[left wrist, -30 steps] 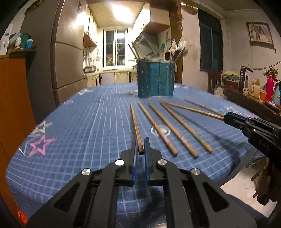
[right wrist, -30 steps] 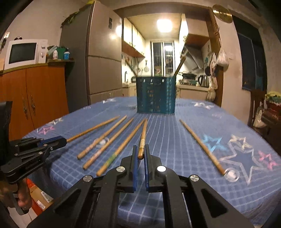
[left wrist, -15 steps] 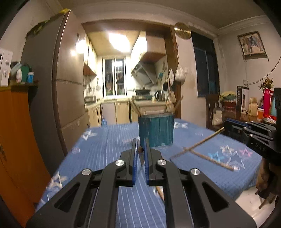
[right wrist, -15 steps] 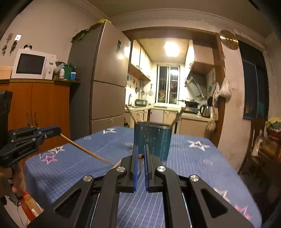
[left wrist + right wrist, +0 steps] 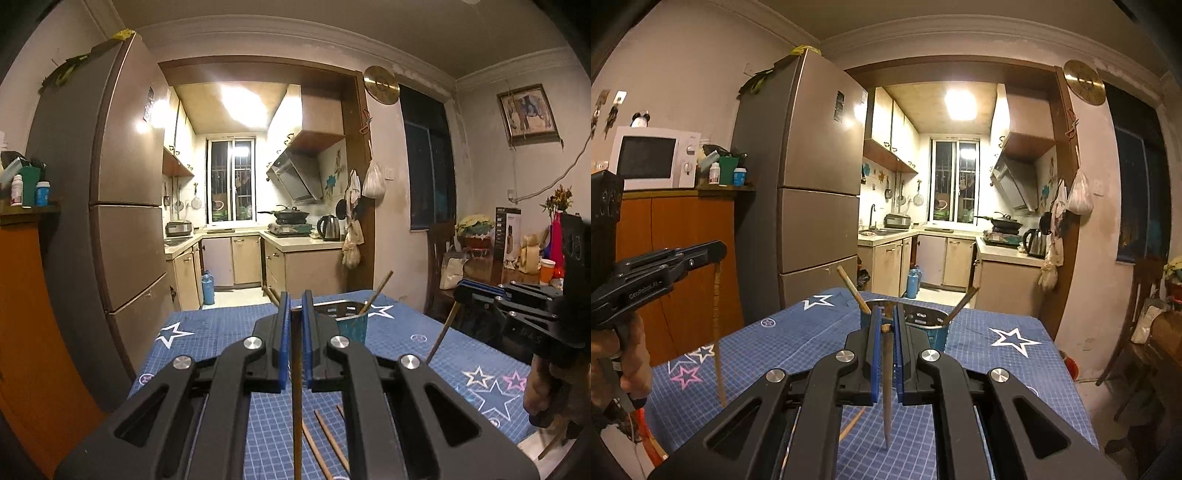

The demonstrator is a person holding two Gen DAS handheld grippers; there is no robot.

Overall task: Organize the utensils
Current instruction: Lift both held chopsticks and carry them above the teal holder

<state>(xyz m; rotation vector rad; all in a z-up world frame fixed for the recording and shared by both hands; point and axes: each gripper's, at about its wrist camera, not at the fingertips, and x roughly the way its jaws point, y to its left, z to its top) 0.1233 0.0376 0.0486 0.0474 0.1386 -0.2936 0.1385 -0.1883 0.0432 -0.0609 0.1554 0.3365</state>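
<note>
My left gripper [image 5: 293, 306] is shut on the top end of a wooden chopstick [image 5: 296, 413] that hangs straight down above the table. My right gripper [image 5: 885, 325] is shut on another chopstick [image 5: 886, 391], also hanging point down. Each gripper shows in the other's view: the right gripper [image 5: 461, 291] with its chopstick [image 5: 441, 334], the left gripper [image 5: 718, 254] with its chopstick [image 5: 718, 332]. The teal utensil holder [image 5: 352, 325] [image 5: 934, 332] stands ahead on the table with two chopsticks leaning in it. More chopsticks [image 5: 325, 443] lie on the cloth below.
The table has a blue checked cloth with stars [image 5: 207, 332] [image 5: 1015, 369]. A tall fridge [image 5: 812, 184] and an orange cabinet [image 5: 683, 258] with a microwave [image 5: 653, 157] stand to the left. A dark side table with clutter [image 5: 517, 266] is at the right.
Both grippers have lifted a chopstick each off the table and raised them. The chopsticks have swung from lying flat to hanging down, and the holder is now closer.
</note>
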